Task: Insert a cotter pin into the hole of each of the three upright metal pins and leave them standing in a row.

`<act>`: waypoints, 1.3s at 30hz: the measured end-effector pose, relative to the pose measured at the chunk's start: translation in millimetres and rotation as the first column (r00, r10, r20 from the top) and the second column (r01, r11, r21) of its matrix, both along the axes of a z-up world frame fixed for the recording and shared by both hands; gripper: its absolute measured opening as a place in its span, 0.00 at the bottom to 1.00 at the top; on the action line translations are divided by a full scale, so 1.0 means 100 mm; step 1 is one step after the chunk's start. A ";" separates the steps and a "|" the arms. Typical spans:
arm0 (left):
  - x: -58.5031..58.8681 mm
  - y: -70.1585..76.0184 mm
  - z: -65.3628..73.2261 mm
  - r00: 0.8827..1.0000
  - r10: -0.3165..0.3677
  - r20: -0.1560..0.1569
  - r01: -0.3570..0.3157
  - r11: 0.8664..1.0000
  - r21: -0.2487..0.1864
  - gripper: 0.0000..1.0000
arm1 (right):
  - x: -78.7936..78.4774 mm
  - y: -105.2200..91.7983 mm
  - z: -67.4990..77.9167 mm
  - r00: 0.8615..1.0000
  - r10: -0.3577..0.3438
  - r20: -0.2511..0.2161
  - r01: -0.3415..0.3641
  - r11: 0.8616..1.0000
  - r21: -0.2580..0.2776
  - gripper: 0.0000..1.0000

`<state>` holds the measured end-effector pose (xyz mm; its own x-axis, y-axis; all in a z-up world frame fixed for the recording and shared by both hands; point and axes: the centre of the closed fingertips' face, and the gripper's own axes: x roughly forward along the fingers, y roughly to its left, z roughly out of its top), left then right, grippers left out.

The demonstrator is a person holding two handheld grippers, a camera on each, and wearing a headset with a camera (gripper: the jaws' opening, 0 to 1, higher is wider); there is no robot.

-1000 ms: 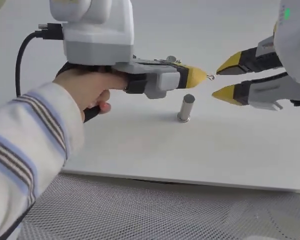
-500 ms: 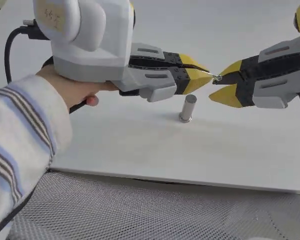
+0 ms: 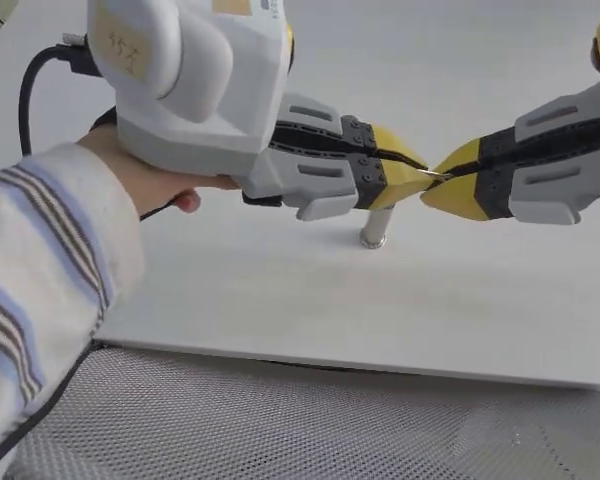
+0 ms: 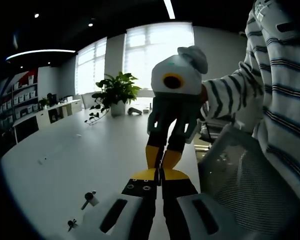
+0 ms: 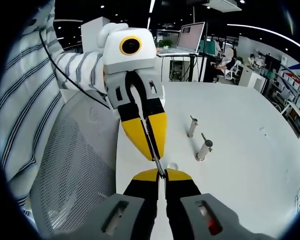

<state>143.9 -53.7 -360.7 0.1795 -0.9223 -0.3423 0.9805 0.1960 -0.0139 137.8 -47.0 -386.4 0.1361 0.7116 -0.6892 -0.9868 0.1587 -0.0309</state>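
My left gripper [image 3: 418,172] and right gripper [image 3: 442,183] meet tip to tip above the white table [image 3: 280,290]. Both are shut on a thin wire cotter pin [image 3: 435,175] held between them. In the right gripper view the cotter pin [image 5: 153,144] runs from the left gripper's yellow fingers down into my right gripper [image 5: 163,174]. A bare upright metal pin [image 3: 374,236] stands just below the tips, its top hidden behind the left gripper. Two more metal pins [image 5: 192,126] [image 5: 205,147] stand farther out, each with a cotter pin through its top. They also appear as small metal pins [image 4: 90,199] [image 4: 71,223] beside my left gripper [image 4: 159,173].
The table's front edge [image 3: 380,365] runs across the head view, with a grey mesh chair back [image 3: 280,430] below it. A striped sleeve [image 3: 40,290] and a black cable [image 3: 35,90] sit at the left. An office with desks lies behind.
The right gripper was open one second ago; it moved left onto the cotter pin's end and shut on it. The left gripper kept hold and shifted slightly toward it.
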 end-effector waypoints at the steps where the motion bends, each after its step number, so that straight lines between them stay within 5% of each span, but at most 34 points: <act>1: -0.07 -0.03 0.00 1.000 -0.010 0.002 0.010 1.000 0.015 0.00 | -0.01 0.00 0.00 1.000 0.006 0.003 -0.006 1.000 -0.004 0.00; 11: -0.16 -0.06 -0.09 0.993 -0.118 0.022 0.115 0.988 0.101 0.00 | -0.13 -0.05 -0.05 0.996 0.092 0.002 -0.092 0.993 -0.068 0.00; 17: -0.22 -0.10 -0.18 0.984 -0.181 0.002 0.178 0.973 0.148 0.00 | -0.26 -0.08 -0.10 0.991 0.127 -0.041 -0.130 0.988 -0.084 0.00; 19: -0.27 -0.10 -0.21 0.983 -0.177 -0.051 0.182 0.971 0.153 0.00 | -0.28 -0.10 -0.13 0.988 0.144 -0.048 -0.148 0.985 -0.087 0.00; 23: -0.30 -0.12 -0.22 0.980 -0.196 -0.028 0.198 0.967 0.162 0.00 | -0.30 -0.12 -0.13 0.989 0.137 -0.060 -0.141 0.987 -0.071 0.00; 27: -0.26 -0.07 -0.27 0.983 -0.181 -0.010 0.180 0.966 0.185 0.03 | -0.23 -0.17 -0.13 0.993 0.103 -0.050 -0.106 0.992 -0.061 0.00; 33: -0.08 -0.03 -0.30 0.995 -0.094 0.018 0.089 0.978 0.187 0.24 | -0.10 -0.29 -0.22 0.999 0.043 -0.027 -0.046 0.992 -0.115 0.00; 39: 0.11 0.06 -0.46 1.000 -0.001 0.025 -0.005 0.972 0.234 0.24 | 0.02 -0.36 -0.35 1.000 -0.010 -0.016 0.007 0.989 -0.151 0.00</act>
<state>155.2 -47.6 -406.4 0.1926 -0.8167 -0.5440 0.9796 0.1928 0.0573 139.8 -82.6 -421.0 0.1291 0.5985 -0.7906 -0.9861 0.1618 -0.0386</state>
